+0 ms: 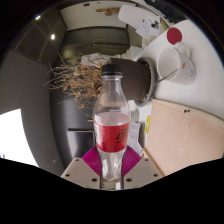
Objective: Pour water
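Currently the tool point(113, 168) is clamped on a clear plastic bottle point(112, 125): both magenta pads point(93, 160) press its lower body from either side, and the bottle stands upright between the fingers, white cap on top. Red liquid fills roughly its lower half; the upper half and neck look empty. Whether the bottle base touches anything I can't tell, it's hidden between the fingers. To the right is a white surface point(200, 85) with a pale wooden board point(185, 140) lying on its near part. Farther back on that surface, near its far edge, sits a clear cup point(168, 62) and just beyond it a small red round item point(175, 36), unclear what. Behind the bottle there's a tangle of dry brown twigs point(82, 82), and next to it a dark round object point(143, 78) at the surface's left edge. Room behind: grey walls, a pale panel at the left, clutter up top too small to identify.
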A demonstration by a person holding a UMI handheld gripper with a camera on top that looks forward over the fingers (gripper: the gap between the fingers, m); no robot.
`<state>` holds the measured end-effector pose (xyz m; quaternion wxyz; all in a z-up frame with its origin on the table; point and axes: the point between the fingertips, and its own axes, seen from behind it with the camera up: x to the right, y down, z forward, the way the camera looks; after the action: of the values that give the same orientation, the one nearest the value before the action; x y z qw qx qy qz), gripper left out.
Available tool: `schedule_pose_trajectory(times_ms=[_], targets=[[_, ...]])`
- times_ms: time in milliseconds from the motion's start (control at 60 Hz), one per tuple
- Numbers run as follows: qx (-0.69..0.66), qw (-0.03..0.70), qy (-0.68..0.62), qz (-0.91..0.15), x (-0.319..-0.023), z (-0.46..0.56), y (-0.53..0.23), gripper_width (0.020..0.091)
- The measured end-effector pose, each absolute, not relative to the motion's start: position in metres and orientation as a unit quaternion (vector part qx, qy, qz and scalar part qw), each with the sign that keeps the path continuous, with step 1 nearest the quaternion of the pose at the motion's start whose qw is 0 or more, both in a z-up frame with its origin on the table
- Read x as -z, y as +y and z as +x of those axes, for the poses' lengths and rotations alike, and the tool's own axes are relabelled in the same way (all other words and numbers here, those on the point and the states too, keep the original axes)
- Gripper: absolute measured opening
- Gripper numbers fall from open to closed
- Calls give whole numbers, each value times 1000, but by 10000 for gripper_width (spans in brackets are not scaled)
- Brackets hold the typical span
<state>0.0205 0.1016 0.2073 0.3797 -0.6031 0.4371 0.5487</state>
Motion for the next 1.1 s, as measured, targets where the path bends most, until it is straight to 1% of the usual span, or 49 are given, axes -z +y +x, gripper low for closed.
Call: schedule_pose_trajectory(times_ms=[67, 117, 167, 333, 450, 600, 667, 750, 833, 933, 983, 1100], targets=[[-582, 345, 466, -571, -207, 30, 105, 221], [-605, 321, 482, -547, -212, 37, 103, 220], [-620, 301, 495, -528, -209, 42, 108, 219], [-670, 236, 523, -470, -212, 58, 107, 220], [-671, 220, 524, -476, -205, 63, 110, 220], [-676, 206, 512, -489, -211, 70, 105, 219], [-668, 206, 500, -511, -212, 72, 103, 218], [-645, 236, 464, -560, -218, 79, 98, 219], [-607, 286, 401, -623, -230, 85, 97, 219], [-543, 377, 306, -685, -256, 115, 97, 220], [-484, 428, 259, -719, -264, 131, 105, 219], [-362, 533, 164, -747, -294, 195, 113, 222]])
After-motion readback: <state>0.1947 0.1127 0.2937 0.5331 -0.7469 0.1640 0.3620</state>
